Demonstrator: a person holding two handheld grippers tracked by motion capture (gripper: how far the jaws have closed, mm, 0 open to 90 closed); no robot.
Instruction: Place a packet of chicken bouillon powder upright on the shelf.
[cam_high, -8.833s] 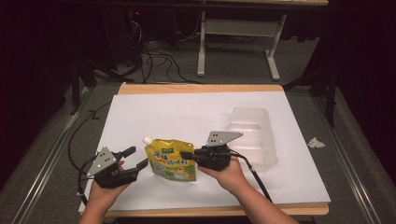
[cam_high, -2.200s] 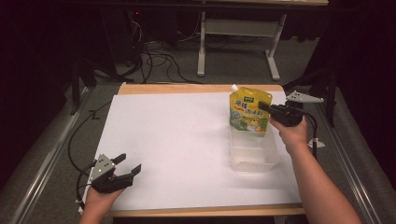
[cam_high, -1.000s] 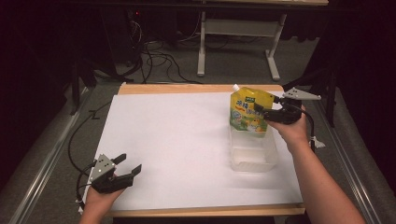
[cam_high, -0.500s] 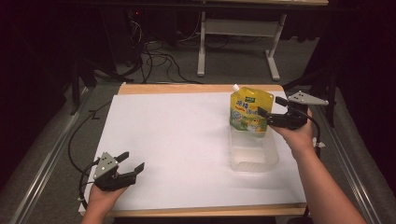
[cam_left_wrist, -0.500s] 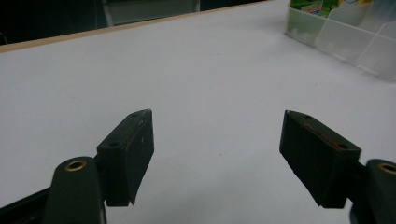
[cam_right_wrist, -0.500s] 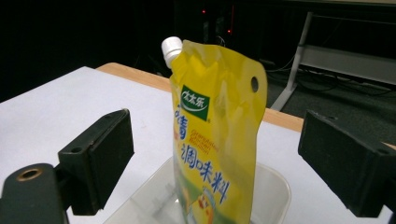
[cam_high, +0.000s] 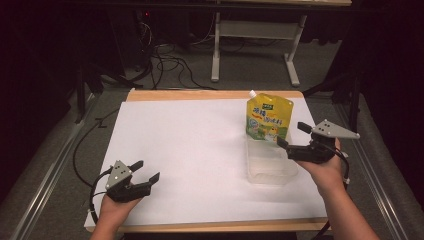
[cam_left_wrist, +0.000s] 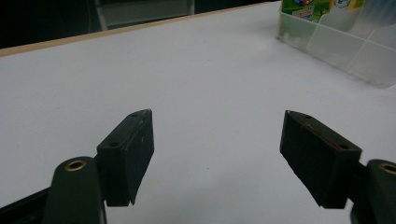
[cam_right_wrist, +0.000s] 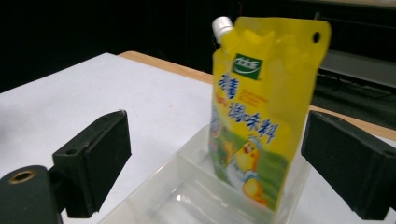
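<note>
One pouch (cam_high: 268, 120), one clear tray (cam_high: 270, 167), two open claws.

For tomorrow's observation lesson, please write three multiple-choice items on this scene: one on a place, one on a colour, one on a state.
1. Where does the yellow pouch stand?
A. In the far end of the clear tray
B. Flat on the white table top
C. On the floor

2. What colour is the pouch's cap?
A. Red
B. White
C. Black

3. How is the right hand-held gripper?
A. Shut on the pouch
B. Open, apart from the pouch
C. Shut on the tray

Answers: 1 A, its base sits inside the tray walls; 2 B, the spout cap is white; 3 B, both jaws stand wide of the pouch.
</note>
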